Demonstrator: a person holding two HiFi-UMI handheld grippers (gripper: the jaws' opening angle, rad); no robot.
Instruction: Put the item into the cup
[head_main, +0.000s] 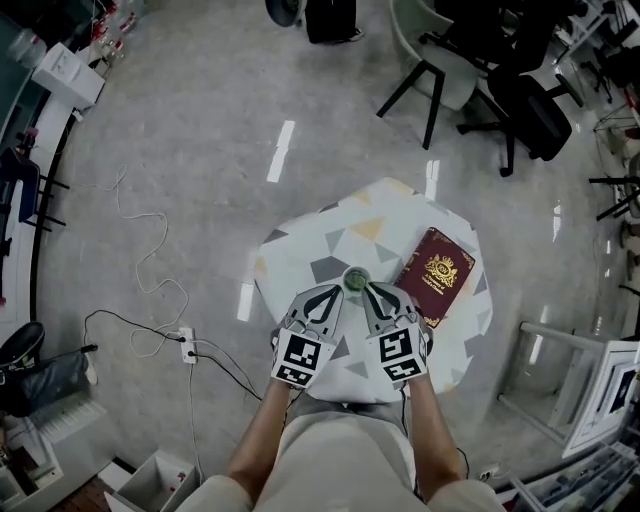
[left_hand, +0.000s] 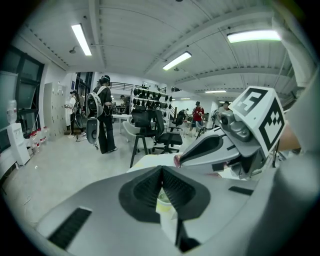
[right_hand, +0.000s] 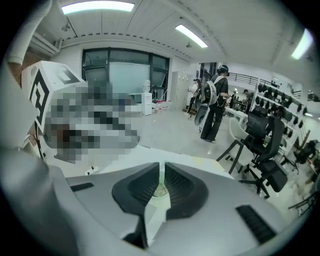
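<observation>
A small greenish cup stands upright near the middle of the little table, which wears a cloth with a triangle pattern. A maroon booklet with a gold crest lies flat to the cup's right. My left gripper is just left of the cup and my right gripper just right of it; both tips sit close to its rim. Each one's jaws are closed together with nothing between them. The cup peeks out below the left gripper, and the cup shows in the slit under the right gripper.
Black office chairs stand beyond the table at the upper right. A white cable and a power strip lie on the grey floor to the left. A white frame stands at the right. People stand far off in the room.
</observation>
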